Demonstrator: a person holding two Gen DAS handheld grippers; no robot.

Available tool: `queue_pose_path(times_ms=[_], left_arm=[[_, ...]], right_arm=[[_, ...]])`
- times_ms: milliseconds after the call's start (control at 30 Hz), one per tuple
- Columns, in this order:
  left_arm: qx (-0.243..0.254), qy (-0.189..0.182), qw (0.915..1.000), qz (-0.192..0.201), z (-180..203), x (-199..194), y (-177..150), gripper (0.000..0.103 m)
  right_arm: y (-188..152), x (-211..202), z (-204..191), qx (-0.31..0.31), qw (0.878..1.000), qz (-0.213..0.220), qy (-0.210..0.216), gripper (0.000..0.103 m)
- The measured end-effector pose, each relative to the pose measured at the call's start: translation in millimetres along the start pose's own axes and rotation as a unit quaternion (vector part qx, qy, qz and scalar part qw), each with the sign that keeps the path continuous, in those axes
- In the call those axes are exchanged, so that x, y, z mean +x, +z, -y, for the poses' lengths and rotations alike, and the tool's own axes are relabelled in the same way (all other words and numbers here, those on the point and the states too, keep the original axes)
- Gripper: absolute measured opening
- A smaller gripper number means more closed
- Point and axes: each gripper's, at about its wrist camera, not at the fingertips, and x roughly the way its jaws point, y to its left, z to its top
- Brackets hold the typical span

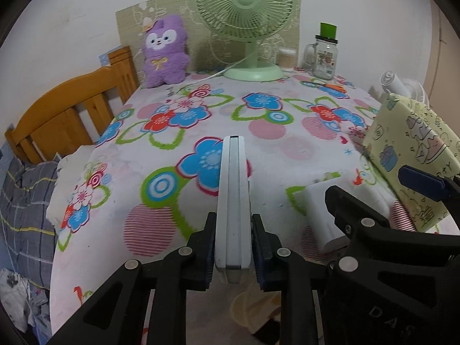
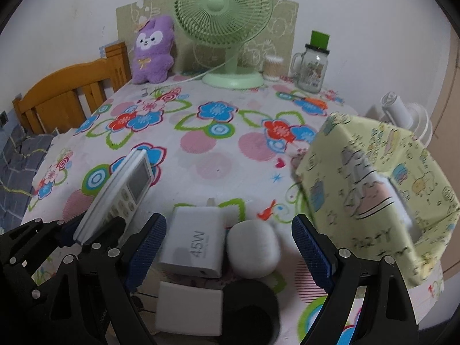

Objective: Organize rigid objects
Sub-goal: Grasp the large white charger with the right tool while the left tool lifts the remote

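Remote control [image 1: 232, 201], a slim white plastic slab, stands edge-on, pinched between the pressed jaws of the left gripper [image 1: 233, 250] above the flower-printed bench [image 1: 258, 132]. Just right of the remote, the right gripper [image 2: 227, 247] hangs with jaws spread over a boxy white charger [image 2: 192, 247] and a smooth, rounded white case [image 2: 254, 247]; neither is touched. Farther right stands a pale-yellow, cartoon-printed box [image 2: 382, 189], probably the destination. Step in hand, as judged: carrying the remote; next, lowering the spread jaws squarely around one hard item.

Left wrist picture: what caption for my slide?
Left gripper clamps a white remote edge-up over the flowery tablecloth, green fan behind.
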Motion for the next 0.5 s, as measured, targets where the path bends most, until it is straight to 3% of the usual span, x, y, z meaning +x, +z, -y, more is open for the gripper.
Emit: queue_pose_path(times_ms=[167,333,500], left_arm=[[0.001,0.009,1.0000,0.000,-5.8,0.5,-6.3,0.021],[-0.001,0.008,0.9999,-0.008,-6.3,5.5,-6.8,0.023],[-0.009,0.006,0.9997,-0.020,-7.7,15.0,-6.8,0.026]], right_arm=[[-1.3,11.1,-11.4,-0.001,1.000,-0.022,0.007,0.091],[-2.3,22.4,-15.1,0.017,0.999,-0.048,0.011,0.080],[-2.9,23.9,-27.8,-0.011,0.999,-0.040,-0.008,0.052]])
